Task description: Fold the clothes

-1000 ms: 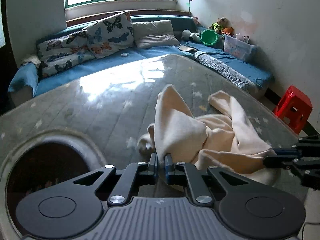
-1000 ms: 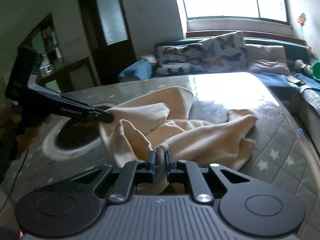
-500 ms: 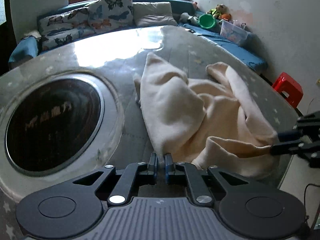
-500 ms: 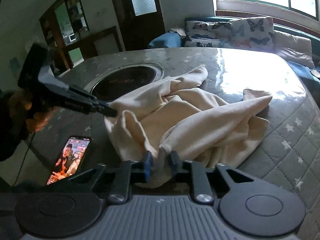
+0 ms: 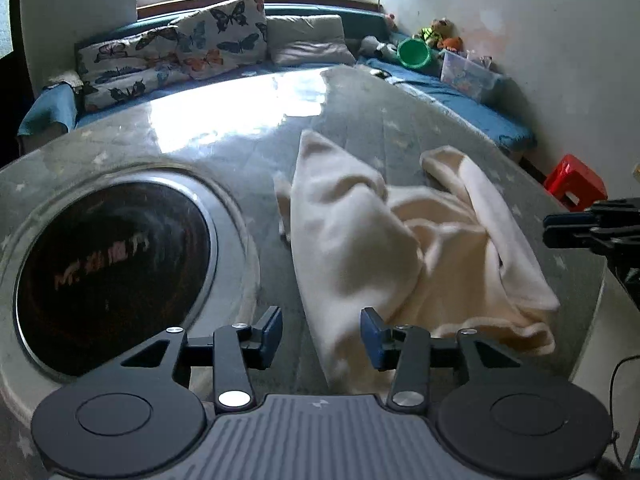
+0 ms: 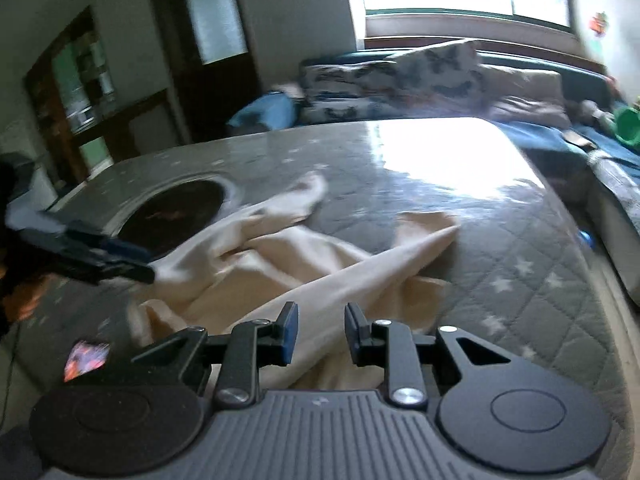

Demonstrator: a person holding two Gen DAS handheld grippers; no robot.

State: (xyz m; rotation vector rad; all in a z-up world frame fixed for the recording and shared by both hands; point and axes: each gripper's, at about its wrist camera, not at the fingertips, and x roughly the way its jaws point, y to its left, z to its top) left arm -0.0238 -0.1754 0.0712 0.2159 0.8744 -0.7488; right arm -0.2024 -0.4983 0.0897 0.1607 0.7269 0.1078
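A cream garment [image 5: 360, 240] lies crumpled on the grey quilted table cover [image 5: 344, 128]. My left gripper [image 5: 320, 332] hovers over the garment's near edge. Its jaws are opening, and a fold lies loose between them without touching the pads. From the right wrist view the same garment [image 6: 280, 256] stretches away from my right gripper [image 6: 320, 332], whose jaws stand apart over a fold without pressing it. Each gripper shows in the other's view: the right gripper [image 5: 550, 230] at the right edge and the left gripper [image 6: 140, 266] at the garment's left corner.
A round dark cooktop [image 5: 112, 272] is set into the table left of the garment. A phone [image 6: 86, 360] with a lit screen lies near the table's front left edge. A sofa with butterfly cushions [image 5: 180, 52] runs behind, and a red stool [image 5: 576, 184] stands at the right.
Both grippers were shut on folds of the garment and have let go. The left jaws have spread wide and the right ones less. The garment has settled lower on the table.
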